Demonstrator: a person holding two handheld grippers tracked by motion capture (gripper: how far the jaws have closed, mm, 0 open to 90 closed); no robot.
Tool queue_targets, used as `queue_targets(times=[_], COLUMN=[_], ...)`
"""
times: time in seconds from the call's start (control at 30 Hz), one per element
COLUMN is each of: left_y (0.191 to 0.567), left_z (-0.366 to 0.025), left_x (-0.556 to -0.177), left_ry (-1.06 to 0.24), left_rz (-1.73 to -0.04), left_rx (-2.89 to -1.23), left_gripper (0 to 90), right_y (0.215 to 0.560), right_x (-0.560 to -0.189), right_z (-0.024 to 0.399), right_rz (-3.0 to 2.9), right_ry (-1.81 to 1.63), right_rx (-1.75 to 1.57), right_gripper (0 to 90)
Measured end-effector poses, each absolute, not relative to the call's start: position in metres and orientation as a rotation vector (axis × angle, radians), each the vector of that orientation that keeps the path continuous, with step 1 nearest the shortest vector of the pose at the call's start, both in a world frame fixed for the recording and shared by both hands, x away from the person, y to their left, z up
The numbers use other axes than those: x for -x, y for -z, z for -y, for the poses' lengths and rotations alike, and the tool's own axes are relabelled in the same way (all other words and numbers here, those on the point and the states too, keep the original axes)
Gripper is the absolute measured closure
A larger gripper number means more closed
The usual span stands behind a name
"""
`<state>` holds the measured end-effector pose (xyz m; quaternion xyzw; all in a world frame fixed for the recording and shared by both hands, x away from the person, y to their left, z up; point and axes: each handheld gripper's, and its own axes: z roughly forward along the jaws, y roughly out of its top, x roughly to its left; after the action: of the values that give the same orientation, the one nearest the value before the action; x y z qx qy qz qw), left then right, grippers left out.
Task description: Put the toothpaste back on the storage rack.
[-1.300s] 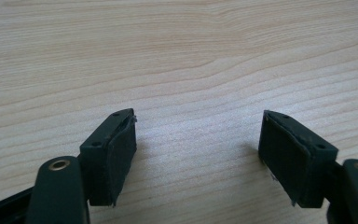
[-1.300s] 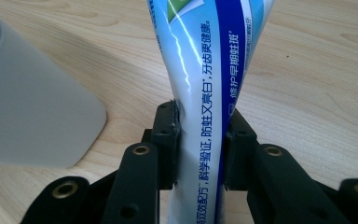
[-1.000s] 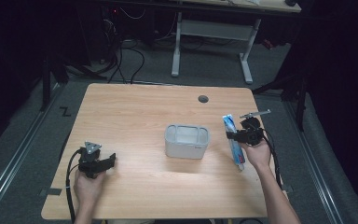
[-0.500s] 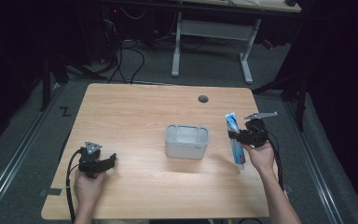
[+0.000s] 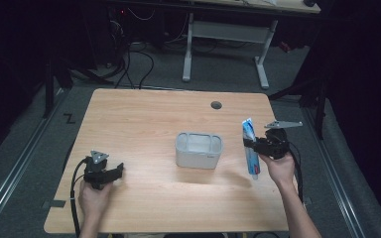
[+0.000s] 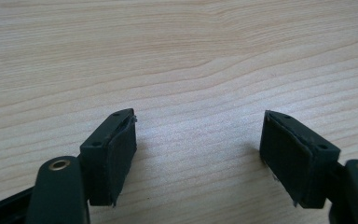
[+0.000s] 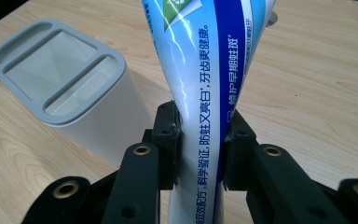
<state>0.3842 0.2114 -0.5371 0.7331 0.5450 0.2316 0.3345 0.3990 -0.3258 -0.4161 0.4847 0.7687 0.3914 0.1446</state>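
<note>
I see my right hand-held gripper (image 5: 256, 144) at about 3 o'clock of the light wooden bench (image 5: 144, 124), and its two black jaws are pressed closed on a blue and white plastic toothpaste tube (image 5: 249, 148). In the right gripper view the tube (image 7: 205, 84) stands between the pads and rises out of the top of the picture, with printed text along its side. In the high view the tube is nearly upright, a little tilted, its flat end up, and it looks lifted off the bench surface, though I cannot tell this for sure.

Just to the 9 o'clock side of the tube stands a grey rectangular plastic holder with open compartments on top (image 5: 198, 149), near the middle of the bench; the tube is close beside it but apart from it.

My left hand-held gripper (image 5: 116, 171) rests at about 8 o'clock on the bench. In the left gripper view its jaws stand wide apart over bare wood, with nothing between them
</note>
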Motion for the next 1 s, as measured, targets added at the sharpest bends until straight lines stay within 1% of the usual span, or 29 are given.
queue_targets(times=[0.3,0.53,1.0], left_y=[0.537,0.537,0.537], left_z=[-0.211,-0.211,-0.212], left_x=[-0.384,-0.384,-0.384], left_ry=[-0.605,-0.606,-0.605], left_rz=[-1.423,-1.423,-1.423], left_rx=[-1.912,-1.913,-1.910], left_gripper=[27.7,27.7,27.5], right_y=[0.406,0.392,0.375], right_x=[-0.392,-0.386,-0.387], right_z=[0.325,0.316,0.297], right_rz=[-2.205,-2.198,-2.217], right_ry=[-1.172,-1.227,-1.282], right_rx=[-1.358,-1.295,-1.206], right_gripper=[71.6,71.6,71.7])
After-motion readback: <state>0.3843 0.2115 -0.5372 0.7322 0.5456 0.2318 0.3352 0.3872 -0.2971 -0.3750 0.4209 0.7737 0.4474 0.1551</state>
